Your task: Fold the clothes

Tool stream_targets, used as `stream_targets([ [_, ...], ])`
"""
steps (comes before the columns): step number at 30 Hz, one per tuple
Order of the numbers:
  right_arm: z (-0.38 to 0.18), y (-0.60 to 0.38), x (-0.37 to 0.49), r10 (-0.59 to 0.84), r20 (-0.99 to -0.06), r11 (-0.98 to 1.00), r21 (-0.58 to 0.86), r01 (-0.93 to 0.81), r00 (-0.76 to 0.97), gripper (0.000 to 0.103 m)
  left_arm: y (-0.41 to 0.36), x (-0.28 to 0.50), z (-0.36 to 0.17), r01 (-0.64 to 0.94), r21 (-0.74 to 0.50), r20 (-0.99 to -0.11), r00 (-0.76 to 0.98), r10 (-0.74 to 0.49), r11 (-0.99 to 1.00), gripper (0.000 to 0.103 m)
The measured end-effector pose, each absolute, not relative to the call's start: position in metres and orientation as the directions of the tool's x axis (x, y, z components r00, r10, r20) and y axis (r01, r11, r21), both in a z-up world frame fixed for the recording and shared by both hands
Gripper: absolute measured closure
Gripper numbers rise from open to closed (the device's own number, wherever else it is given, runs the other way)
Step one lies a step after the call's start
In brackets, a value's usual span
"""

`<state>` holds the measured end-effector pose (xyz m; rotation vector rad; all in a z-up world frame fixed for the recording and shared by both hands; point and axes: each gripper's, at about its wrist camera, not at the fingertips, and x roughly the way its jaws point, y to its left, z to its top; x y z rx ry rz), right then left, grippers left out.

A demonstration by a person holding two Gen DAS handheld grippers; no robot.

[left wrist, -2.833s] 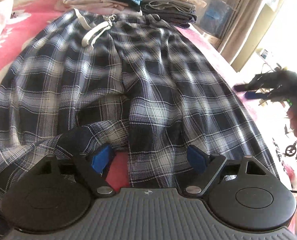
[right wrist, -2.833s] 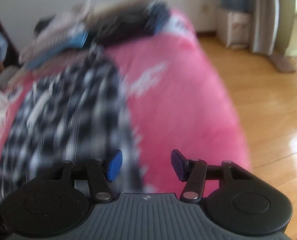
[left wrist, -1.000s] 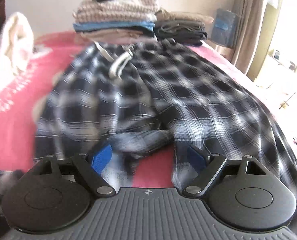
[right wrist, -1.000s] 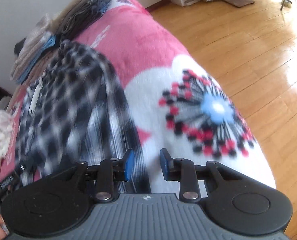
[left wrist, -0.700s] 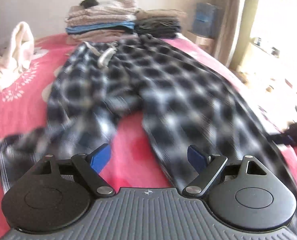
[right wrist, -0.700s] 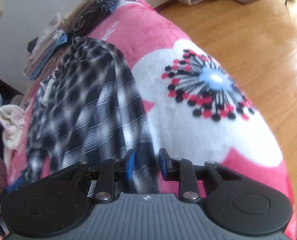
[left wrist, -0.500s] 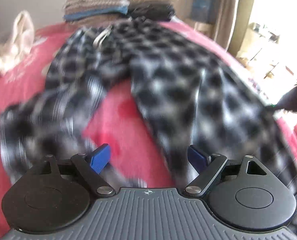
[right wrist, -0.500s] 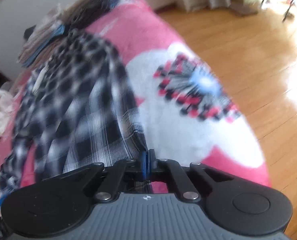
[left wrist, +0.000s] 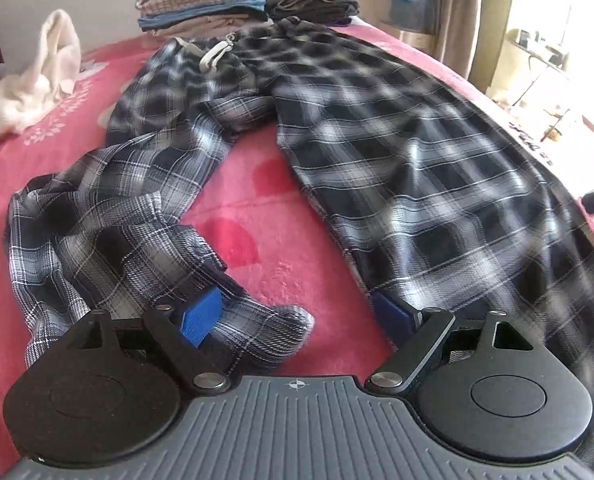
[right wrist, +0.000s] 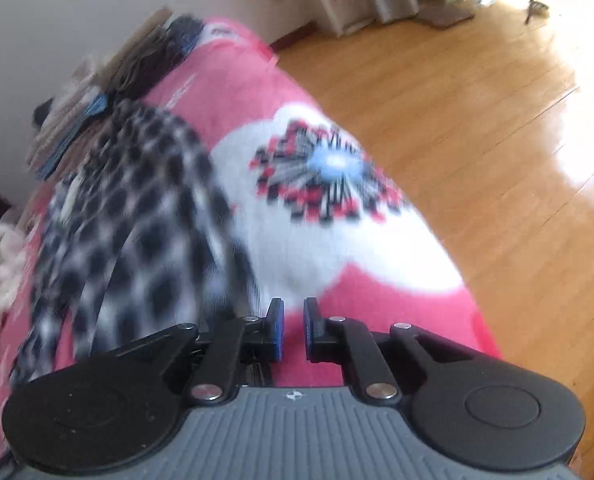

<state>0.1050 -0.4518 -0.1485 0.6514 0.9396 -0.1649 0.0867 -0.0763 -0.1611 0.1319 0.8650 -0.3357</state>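
Observation:
Black-and-white plaid trousers [left wrist: 377,152] lie spread on a pink blanket [left wrist: 265,208]. One leg runs straight down the right side; the other lies crumpled at the left. My left gripper [left wrist: 297,316] stands wide open over the blanket between the two cuffs. Its left pad [left wrist: 201,316] sits by the crumpled leg's cuff without pinching it. In the right wrist view my right gripper [right wrist: 293,328] has a narrow gap and its jaws are opening. Only pink blanket shows between them. The plaid leg [right wrist: 137,220], blurred, lies just left of its left finger.
Two stacks of folded clothes [left wrist: 205,0] stand at the far end of the bed, beyond the waistband. A white garment [left wrist: 37,80] is heaped at the far left. The bed's right edge drops to a wooden floor [right wrist: 477,120].
The left gripper drew back from the trousers' middle to the cuffs. The right gripper shut on the straight leg's edge, pulled it outward, and has now parted with the cloth out of its gap.

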Motion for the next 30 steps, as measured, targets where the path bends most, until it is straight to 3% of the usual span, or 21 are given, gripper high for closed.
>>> stream_targets([
  [6,-0.152,-0.448,0.047,0.216,-0.796,0.788,0.484,0.381,0.565,0.081,-0.077,0.06,-0.153,0.402,-0.1,-0.764,0.555,-0.329,0.91,0.018],
  [8,-0.156,-0.448,0.031,0.238,-0.793,0.768,0.507,0.391,0.561,0.062,-0.079,0.05,-0.153,0.418,-0.1,-0.764,0.549,-0.339,0.903,0.018],
  [15,-0.164,-0.439,-0.02,0.295,-0.77,0.731,0.563,0.385,0.566,0.061,-0.086,0.031,-0.154,0.453,-0.1,-0.777,0.521,-0.354,0.886,0.018],
  [18,-0.163,-0.426,-0.034,0.259,-0.782,0.772,0.52,0.365,0.567,0.073,-0.088,0.023,-0.157,0.467,-0.083,-0.783,0.516,-0.347,0.88,0.018],
  [19,-0.164,-0.422,-0.039,0.244,-0.786,0.786,0.504,0.36,0.568,0.092,-0.089,0.02,-0.159,0.472,-0.073,-0.786,0.515,-0.342,0.878,0.018],
  [20,-0.164,-0.419,-0.043,0.225,-0.791,0.799,0.483,0.357,0.569,0.103,-0.09,0.018,-0.16,0.477,-0.064,-0.789,0.513,-0.337,0.877,0.018],
  [27,-0.158,-0.416,-0.065,0.075,-0.779,0.836,0.39,0.387,0.622,0.103,-0.089,0.012,-0.16,0.465,-0.029,-0.797,0.524,-0.301,0.885,0.018],
  [30,-0.169,-0.426,-0.068,0.09,-0.784,0.812,0.415,0.41,0.614,0.103,-0.09,0.011,-0.161,0.466,-0.015,-0.8,0.525,-0.29,0.885,0.018],
])
